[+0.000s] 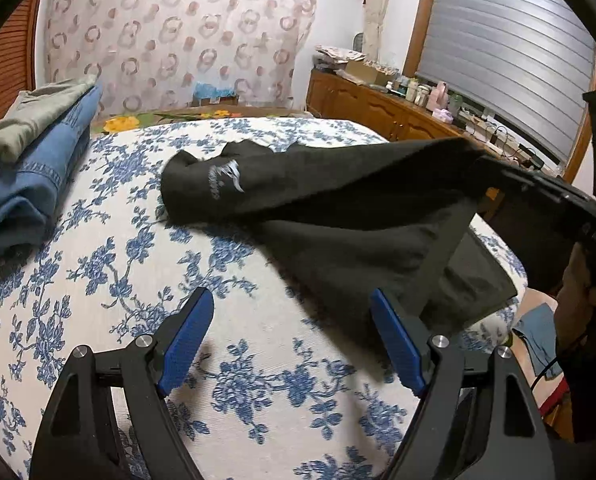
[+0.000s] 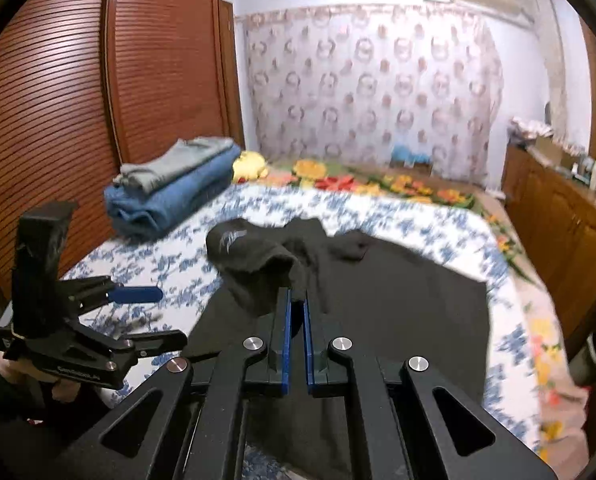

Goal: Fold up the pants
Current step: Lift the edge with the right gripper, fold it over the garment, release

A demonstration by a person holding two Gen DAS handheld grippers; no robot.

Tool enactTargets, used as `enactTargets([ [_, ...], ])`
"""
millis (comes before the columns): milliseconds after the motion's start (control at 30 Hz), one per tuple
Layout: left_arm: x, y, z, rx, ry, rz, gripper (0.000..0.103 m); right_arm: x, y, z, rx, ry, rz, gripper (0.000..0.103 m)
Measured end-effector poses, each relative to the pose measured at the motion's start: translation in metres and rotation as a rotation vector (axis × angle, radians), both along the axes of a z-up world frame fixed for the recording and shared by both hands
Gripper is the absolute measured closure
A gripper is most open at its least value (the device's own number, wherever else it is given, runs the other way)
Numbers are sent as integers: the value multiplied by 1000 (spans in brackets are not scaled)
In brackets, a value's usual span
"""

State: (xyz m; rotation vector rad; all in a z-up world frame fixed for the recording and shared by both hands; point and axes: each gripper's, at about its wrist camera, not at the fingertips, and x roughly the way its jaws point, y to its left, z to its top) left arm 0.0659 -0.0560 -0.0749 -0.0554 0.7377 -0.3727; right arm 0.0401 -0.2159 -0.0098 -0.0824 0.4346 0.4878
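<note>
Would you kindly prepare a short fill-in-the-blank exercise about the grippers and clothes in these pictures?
1. The right gripper is shut on the ____ pants.
2. The left gripper, holding nothing, has its fingers ____.
3. On the folded blue jeans lies a ____ garment.
4. The bedspread shows ____ flowers on white.

Missing words: black; open; grey; blue

Left gripper (image 1: 292, 316) gapes wide; right gripper (image 2: 296, 300) pinched (nearly closed).

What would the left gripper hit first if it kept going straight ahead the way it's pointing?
Probably the flowered bedspread: the open left gripper points across bare cover. The black pants held by the right gripper lie just right of that line, so depth is uncertain.
</note>
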Motion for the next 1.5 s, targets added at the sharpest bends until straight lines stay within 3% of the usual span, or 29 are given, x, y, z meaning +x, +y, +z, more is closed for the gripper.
enactTargets([
  [333, 8, -21, 10, 18, -23, -51, 21, -41, -25, 2, -17, -27, -50, 98],
  [900, 1, -43, 1, 28, 4, -86, 21, -64, -42, 1, -40, 10, -167, 98],
  [1500, -1, -59, -12, 66, 37, -113, 21, -57, -58, -39, -55, 227, -206, 98],
])
